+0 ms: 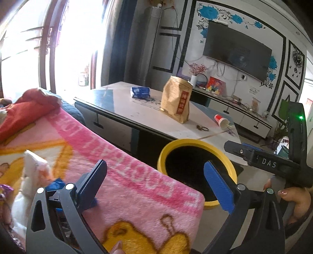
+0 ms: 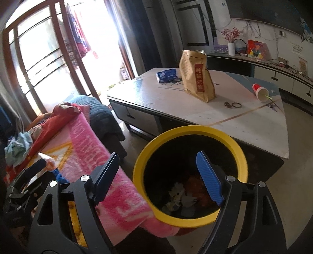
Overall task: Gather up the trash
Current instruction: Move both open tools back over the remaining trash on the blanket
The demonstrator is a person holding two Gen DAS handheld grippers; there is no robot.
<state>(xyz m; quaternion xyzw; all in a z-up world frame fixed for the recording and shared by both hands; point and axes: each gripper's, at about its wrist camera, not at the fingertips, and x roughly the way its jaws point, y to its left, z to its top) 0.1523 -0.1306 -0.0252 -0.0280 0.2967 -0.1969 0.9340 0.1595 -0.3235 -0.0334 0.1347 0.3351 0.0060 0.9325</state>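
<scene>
Right wrist view: right gripper [image 2: 158,176] wide, empty, above yellow bin [image 2: 190,156] holding scraps. Left gripper [image 1: 154,185] wide, empty too. Risk: snagging pink blanket [image 2: 92,156] draped against the rim, tipping bin.

This is the living room of a lived-in home. A flat television [image 1: 237,51] hangs on a white wall decorated with blue flower decals [image 1: 210,10] and black frame mouldings, above a long low media cabinet [image 1: 234,111] strewn with cables, a small vase of red blossoms [image 2: 231,47] and a colourful picture [image 2: 256,48]. A low coffee-table counter [image 2: 176,101] stands in the middle of the room, with a drawer in its side. Beside it is a sofa draped with a fluffy pink cartoon blanket [image 1: 125,172] and loose clothes [image 2: 17,146]. Tall wood-framed glass doors [image 2: 39,52] let in bright daylight, with laundry hanging outside, and a yellow-rimmed bin [image 2: 187,134] sits on the tiled floor.
</scene>
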